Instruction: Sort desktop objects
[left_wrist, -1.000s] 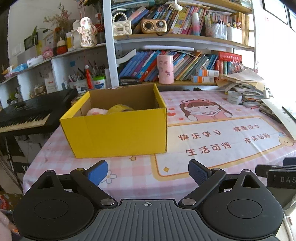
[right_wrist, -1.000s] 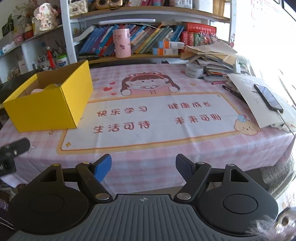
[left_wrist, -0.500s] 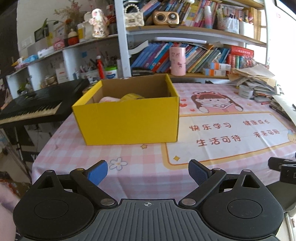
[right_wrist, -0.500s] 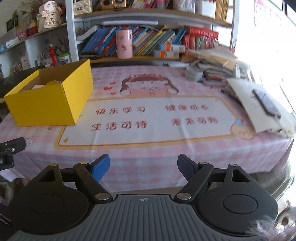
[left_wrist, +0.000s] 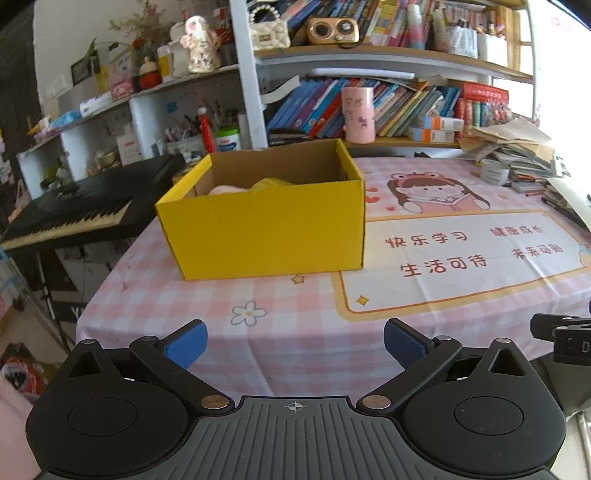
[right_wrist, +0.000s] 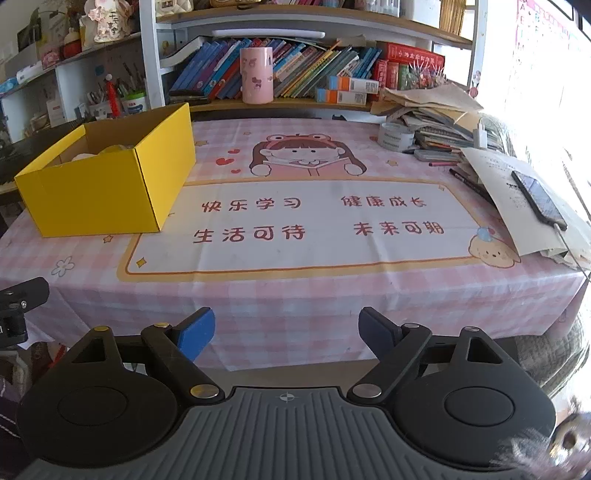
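While the yellow box (left_wrist: 266, 225) sits on the left part of the bench (left_wrist: 295, 325) with a pink thing and something yellow inside, both hand-held grippers hang off the bench's near edge, well short of the box. The left hand-held gripper (left_wrist: 293, 341) and the right hand-held gripper (right_wrist: 286, 334) are both opening up, nothing between the jaws. A tape roll (right_wrist: 396, 136) and paper pile (right_wrist: 432, 110) sit far right of the box.

A: Where is the light coming from?
B: Daylight from the right; it blows out that edge in both views and washes the paper stack (right_wrist: 436, 107).
A: Sharpness?
B: Centre crisp. Fisheye bends the shelves (left_wrist: 388, 55); far left stays dim.
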